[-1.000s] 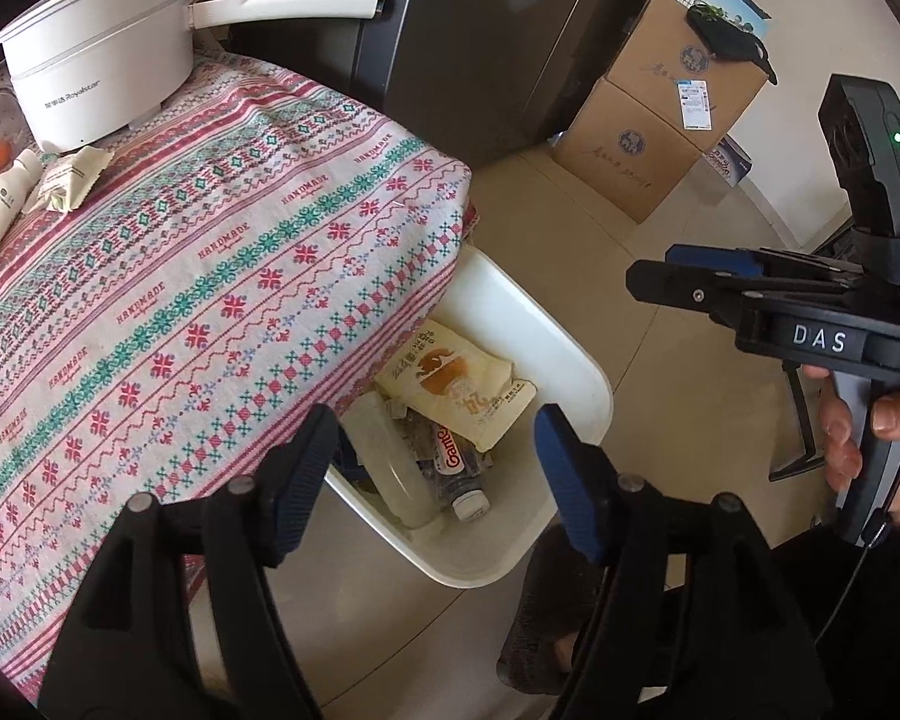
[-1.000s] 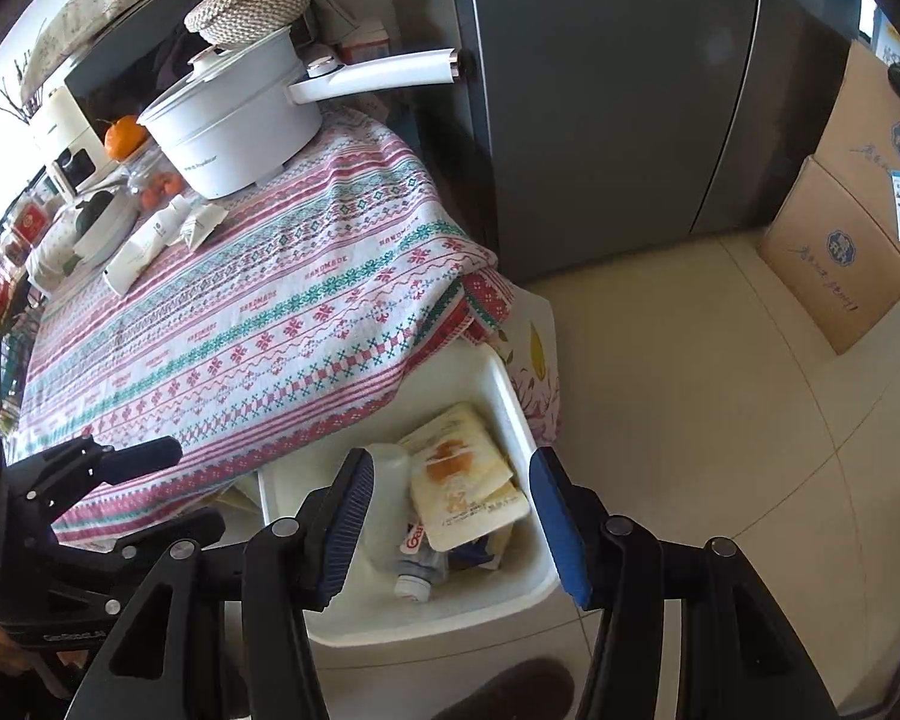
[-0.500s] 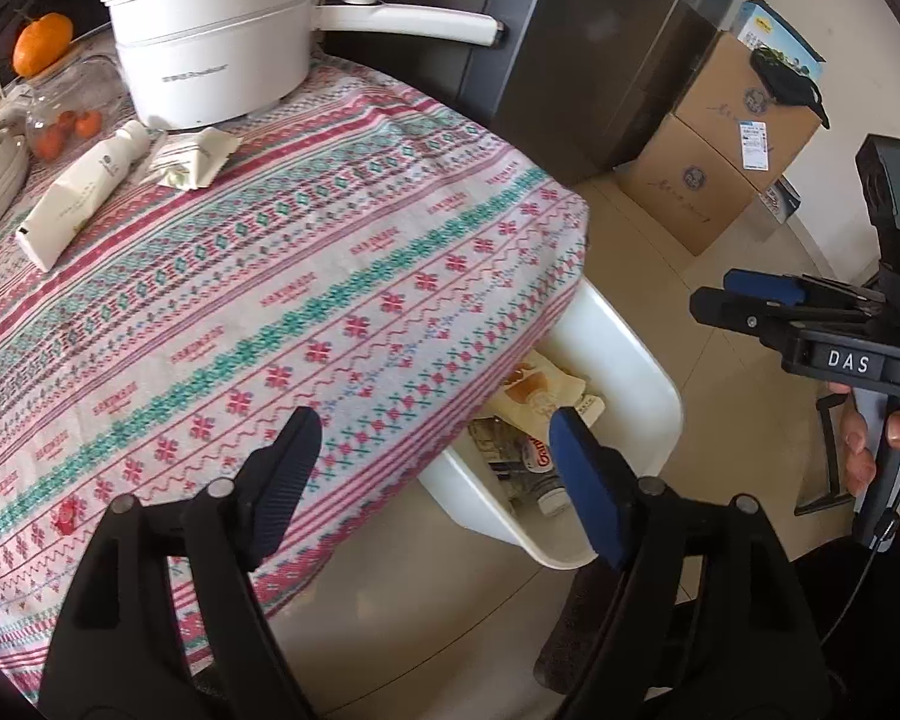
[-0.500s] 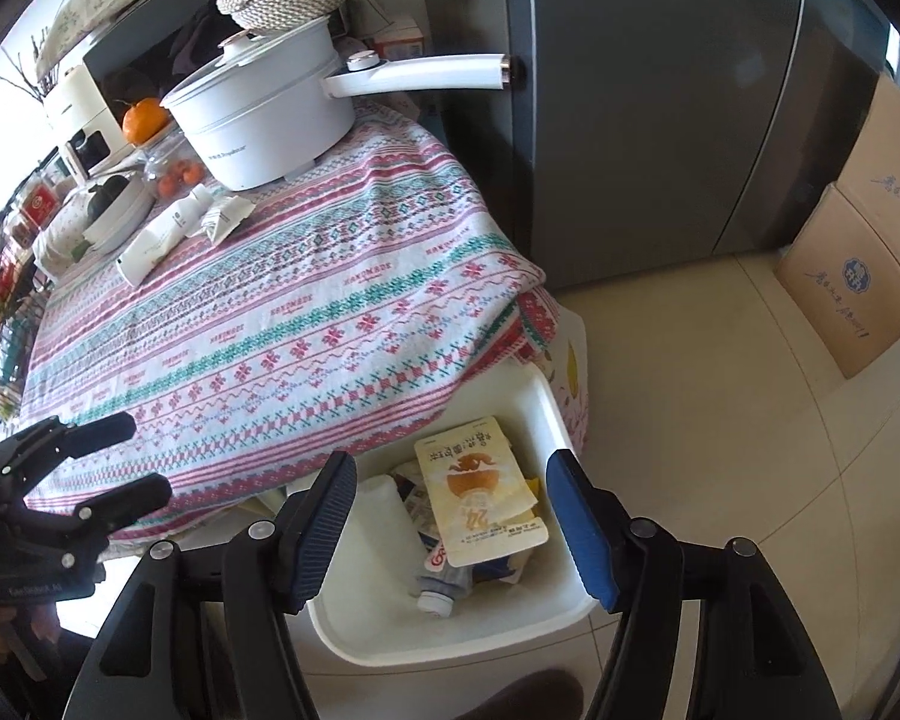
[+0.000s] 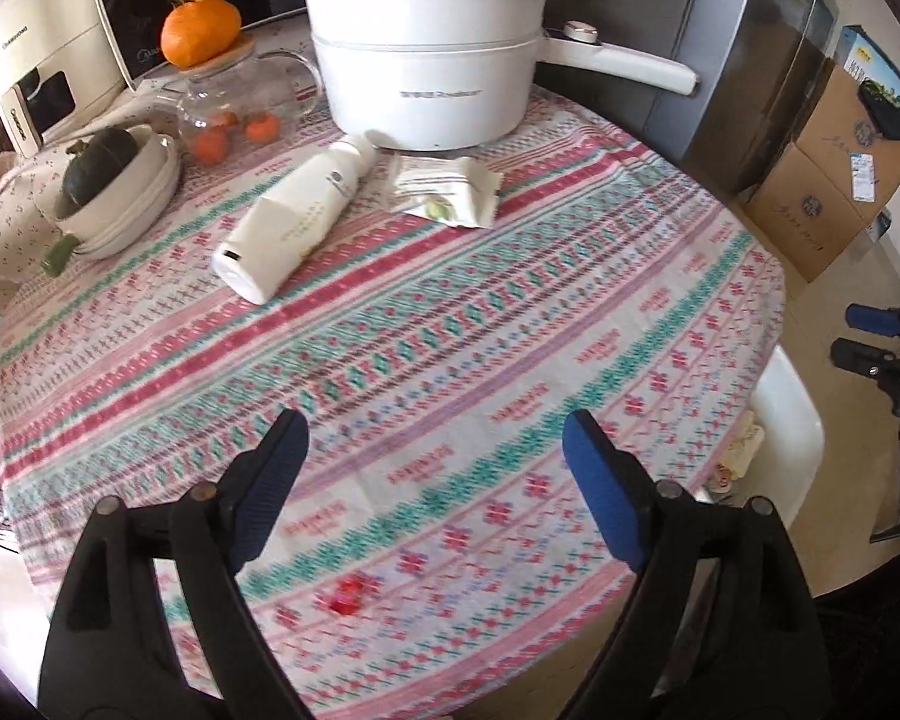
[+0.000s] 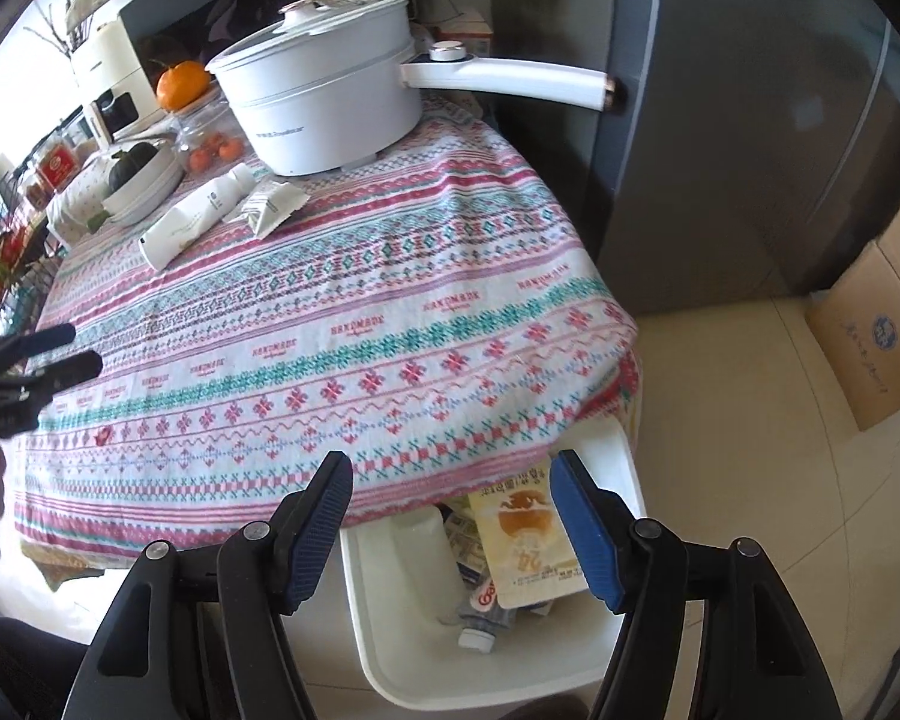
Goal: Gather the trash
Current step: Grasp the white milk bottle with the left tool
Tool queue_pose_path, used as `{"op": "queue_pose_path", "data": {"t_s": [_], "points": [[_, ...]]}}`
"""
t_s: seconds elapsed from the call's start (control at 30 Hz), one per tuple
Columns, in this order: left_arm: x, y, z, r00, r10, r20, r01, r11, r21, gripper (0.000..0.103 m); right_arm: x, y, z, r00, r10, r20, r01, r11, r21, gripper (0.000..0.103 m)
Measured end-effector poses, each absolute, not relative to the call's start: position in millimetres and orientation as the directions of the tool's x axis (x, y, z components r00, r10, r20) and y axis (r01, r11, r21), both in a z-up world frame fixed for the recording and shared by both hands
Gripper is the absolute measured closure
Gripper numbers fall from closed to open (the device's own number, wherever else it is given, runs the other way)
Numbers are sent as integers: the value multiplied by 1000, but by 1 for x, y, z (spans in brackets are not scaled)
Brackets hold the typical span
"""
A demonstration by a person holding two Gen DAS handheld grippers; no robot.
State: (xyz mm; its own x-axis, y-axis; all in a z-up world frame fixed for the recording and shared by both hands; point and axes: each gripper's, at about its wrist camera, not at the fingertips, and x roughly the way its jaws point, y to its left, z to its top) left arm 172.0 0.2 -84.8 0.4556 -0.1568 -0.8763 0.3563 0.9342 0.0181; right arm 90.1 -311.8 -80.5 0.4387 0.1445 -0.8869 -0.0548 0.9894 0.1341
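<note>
Both tongs empty, jaws just widened: the left gripper (image 5: 432, 468) has swung from the white bin (image 6: 624, 468) to over the patterned tablecloth (image 5: 450, 324), facing a tube (image 5: 300, 216) and wrapper (image 5: 450, 192); the right gripper (image 6: 450, 510) hangs above the bin's trash.

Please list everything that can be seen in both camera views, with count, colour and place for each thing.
tablecloth: one, pink, red and teal pattern, covers the table.
pot: one, white, long handle, far side of the table.
carton: one, white, lying before the pot.
wrapper: one, white and green, beside the carton.
orange: one, on the glass teapot.
bowl: white, holds a dark green squash, far left.
bin: one, white, on the floor at the table edge, holds a pouch and a bottle.
cardboard boxes: brown, stacked by the grey fridge.
left gripper: open, empty, jaws just opening.
right gripper: open, empty, jaws just opening.
</note>
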Motion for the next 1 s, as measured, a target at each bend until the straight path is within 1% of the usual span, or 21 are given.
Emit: {"op": "queue_pose_path", "data": {"t_s": [0.07,0.17,0.37,0.47,0.57,0.7,0.8,0.83,0.97,1.0], "points": [[192,12,-89,467,-106,-878,360,930,80,16,101,-304,-81,436,148,-888,-80,989,125,28],[224,28,-97,464,-65,-884,359,926,120,16,119,-292,-84,426,157,-891,-109,987,121,22],[277,38,-113,467,-47,-883,366,919,145,16,157,-271,-98,378,205,-903,-158,975,156,22],[298,34,-124,462,-68,-884,407,902,143,16,176,-261,-106,377,208,-903,-171,973,152,22],[314,27,-138,454,-64,-889,449,878,166,16,191,-254,-114,369,216,-904,-188,970,155,22],[330,20,-155,471,-4,-882,468,849,246,16,209,-245,-127,361,219,-907,-211,966,149,22],[339,22,-164,469,4,-883,470,845,254,16,217,-240,-135,359,218,-908,-218,965,145,22],[340,22,-166,467,1,-884,471,846,250,18,221,-238,-139,357,218,-908,-219,965,146,22],[345,30,-167,474,-59,-878,444,877,181,34,232,-231,-148,350,218,-911,-222,964,145,22],[345,33,-166,477,-70,-876,430,888,162,35,234,-229,-150,350,219,-911,-223,964,146,22]]}}
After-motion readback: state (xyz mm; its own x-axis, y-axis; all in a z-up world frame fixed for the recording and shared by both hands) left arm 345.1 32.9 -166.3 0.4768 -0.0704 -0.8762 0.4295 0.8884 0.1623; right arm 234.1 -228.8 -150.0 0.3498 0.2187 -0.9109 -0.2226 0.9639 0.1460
